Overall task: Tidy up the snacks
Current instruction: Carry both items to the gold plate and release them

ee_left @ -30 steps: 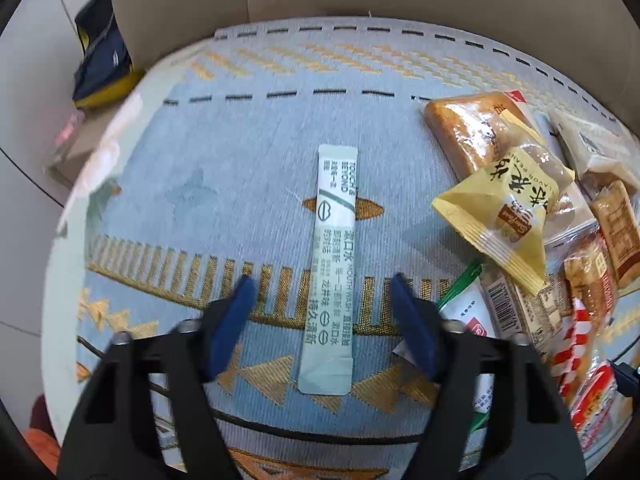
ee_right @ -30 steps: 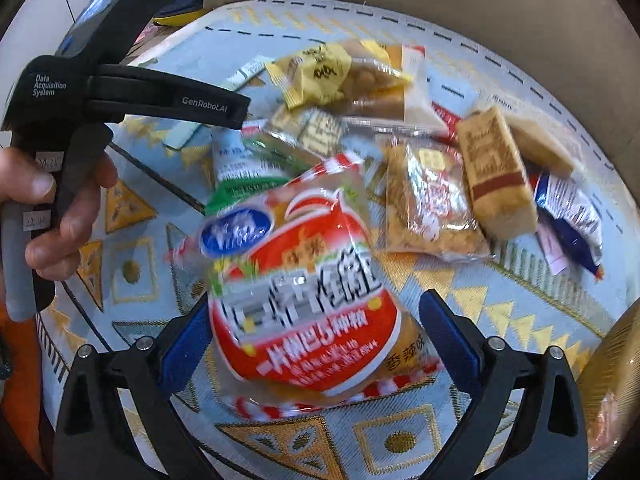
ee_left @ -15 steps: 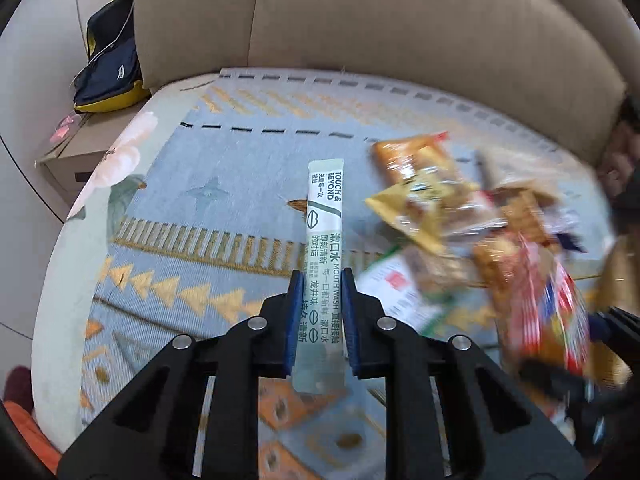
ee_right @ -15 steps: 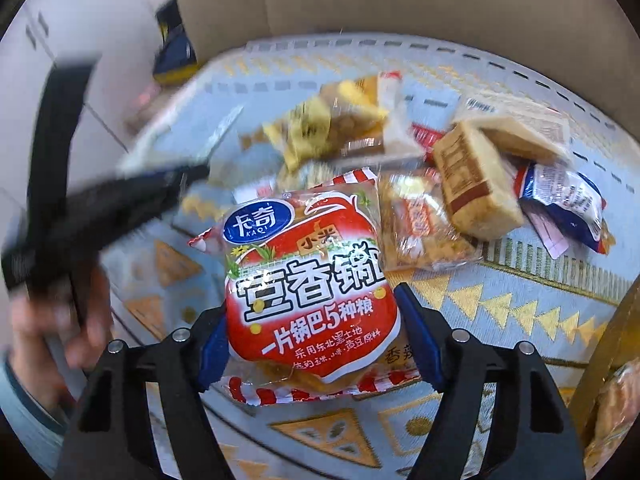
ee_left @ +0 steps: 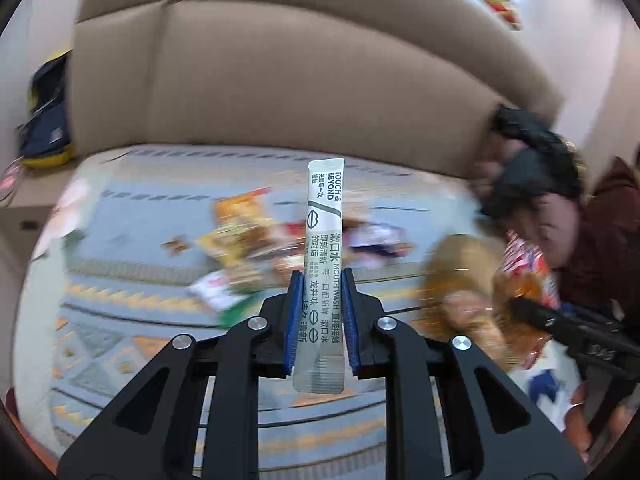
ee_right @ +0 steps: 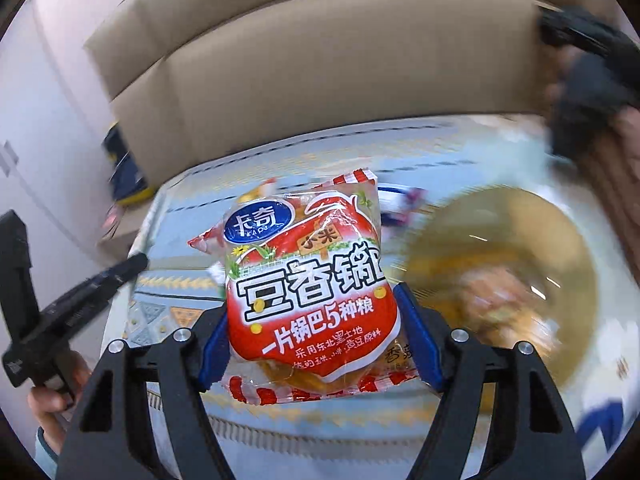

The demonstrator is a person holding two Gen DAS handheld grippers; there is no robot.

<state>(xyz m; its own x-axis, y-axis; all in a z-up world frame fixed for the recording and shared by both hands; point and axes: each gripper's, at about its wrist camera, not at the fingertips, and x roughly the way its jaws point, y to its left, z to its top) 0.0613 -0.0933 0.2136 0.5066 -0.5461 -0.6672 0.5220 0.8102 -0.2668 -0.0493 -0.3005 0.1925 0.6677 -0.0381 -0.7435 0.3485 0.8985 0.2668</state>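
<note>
My left gripper (ee_left: 319, 280) is shut on a long grey-green mouthwash sachet (ee_left: 323, 248) and holds it upright in the air above the patterned cloth (ee_left: 120, 300). My right gripper (ee_right: 310, 300) is shut on a red rice-cracker snack packet (ee_right: 308, 292), lifted off the cloth. A blurred pile of snack packets (ee_left: 256, 240) lies on the cloth behind the sachet. A wooden bowl (ee_right: 500, 280) holding some snacks is at the right, blurred; it also shows in the left wrist view (ee_left: 464, 292). The right gripper with its red packet (ee_left: 528, 280) shows at the right of the left wrist view.
A beige sofa back (ee_left: 300, 80) rises behind the cloth. A dark blue and yellow bag (ee_left: 44, 120) lies at the far left. A person in dark clothes (ee_left: 560, 200) is at the right. The left gripper's handle and hand (ee_right: 48, 328) show at the left.
Both grippers have lifted their items off the cloth and swung right. The bowl has come into view, and the snack pile has dropped back.
</note>
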